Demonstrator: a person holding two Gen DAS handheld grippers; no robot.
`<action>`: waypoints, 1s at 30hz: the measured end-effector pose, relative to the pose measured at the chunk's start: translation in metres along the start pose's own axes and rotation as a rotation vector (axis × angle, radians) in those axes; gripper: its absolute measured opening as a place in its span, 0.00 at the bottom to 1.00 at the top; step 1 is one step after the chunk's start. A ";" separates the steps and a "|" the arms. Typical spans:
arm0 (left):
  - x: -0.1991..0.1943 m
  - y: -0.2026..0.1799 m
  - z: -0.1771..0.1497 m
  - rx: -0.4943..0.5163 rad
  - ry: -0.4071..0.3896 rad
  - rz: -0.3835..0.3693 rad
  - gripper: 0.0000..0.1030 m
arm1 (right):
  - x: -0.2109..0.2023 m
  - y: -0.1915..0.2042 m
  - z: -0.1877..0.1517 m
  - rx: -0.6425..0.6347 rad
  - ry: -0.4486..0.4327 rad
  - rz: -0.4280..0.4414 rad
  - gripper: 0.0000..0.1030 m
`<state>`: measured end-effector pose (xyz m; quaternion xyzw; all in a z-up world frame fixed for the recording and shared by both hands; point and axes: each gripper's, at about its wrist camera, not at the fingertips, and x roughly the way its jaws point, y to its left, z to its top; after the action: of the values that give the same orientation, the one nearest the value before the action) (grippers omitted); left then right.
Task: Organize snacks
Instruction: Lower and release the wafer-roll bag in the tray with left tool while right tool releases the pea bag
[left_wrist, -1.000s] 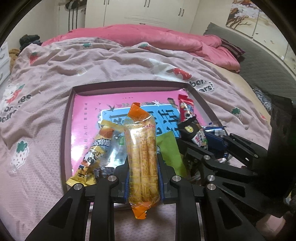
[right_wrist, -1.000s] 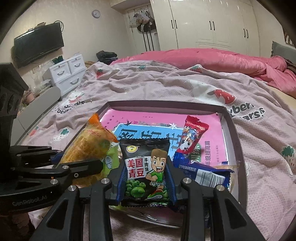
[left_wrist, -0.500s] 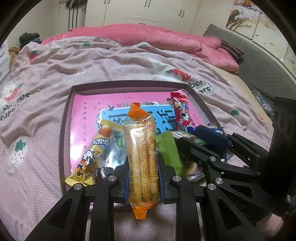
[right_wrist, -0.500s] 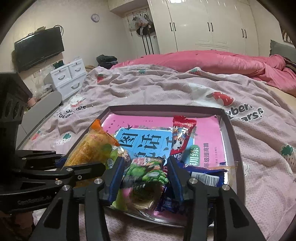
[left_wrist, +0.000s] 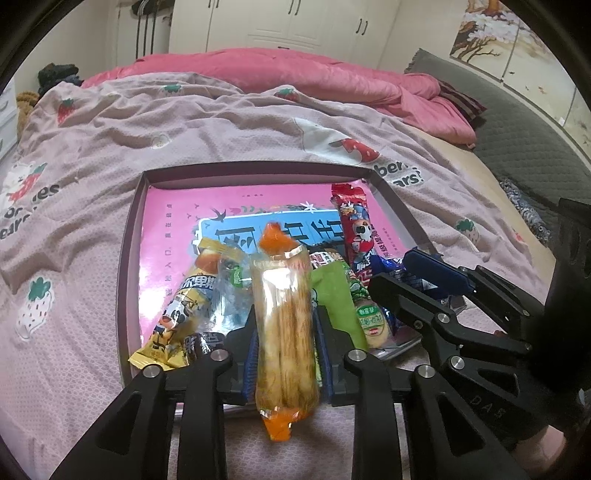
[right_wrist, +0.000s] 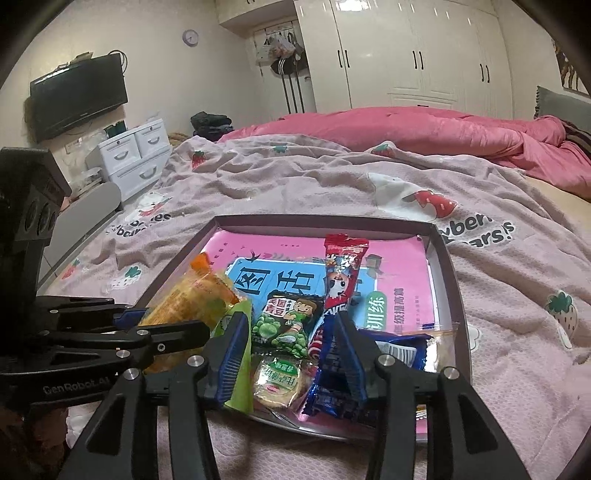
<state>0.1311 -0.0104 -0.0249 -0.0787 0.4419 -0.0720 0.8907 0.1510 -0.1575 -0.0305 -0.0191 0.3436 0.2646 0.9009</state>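
A shallow box (left_wrist: 131, 236) lined with a pink book lies on the bed and holds several snack packs. My left gripper (left_wrist: 284, 328) is shut on a long clear pack of golden sticks with orange ends (left_wrist: 282, 321), held over the box's near edge; it also shows in the right wrist view (right_wrist: 192, 302). My right gripper (right_wrist: 291, 332) is open and empty over the box's near side. The black-and-green pea pack (right_wrist: 286, 321) lies in the box between its fingers, above a round cracker pack (right_wrist: 279, 380). A red stick pack (right_wrist: 341, 273) and blue packs (right_wrist: 391, 350) lie to the right.
A yellow pack (left_wrist: 181, 310) lies at the box's near left. The box sits on a mauve strawberry-print blanket (left_wrist: 74, 155) with a pink duvet (left_wrist: 295, 74) behind. White drawers (right_wrist: 129, 155) and a TV (right_wrist: 77, 96) stand at the left wall.
My right gripper opened and let go of the pea pack, which now lies in the box. The left gripper kept hold of its stick pack and barely moved.
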 end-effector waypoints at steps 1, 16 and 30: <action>0.000 0.000 0.000 0.000 -0.001 -0.002 0.32 | 0.000 0.000 0.000 0.001 0.001 -0.002 0.47; -0.004 0.000 0.001 0.001 -0.010 0.004 0.49 | -0.001 -0.001 -0.002 0.003 0.002 -0.014 0.50; -0.013 0.003 0.005 -0.008 -0.036 0.031 0.58 | -0.010 -0.005 0.000 0.013 -0.021 -0.040 0.54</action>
<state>0.1271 -0.0045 -0.0127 -0.0766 0.4273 -0.0550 0.8992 0.1474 -0.1667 -0.0255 -0.0174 0.3356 0.2444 0.9096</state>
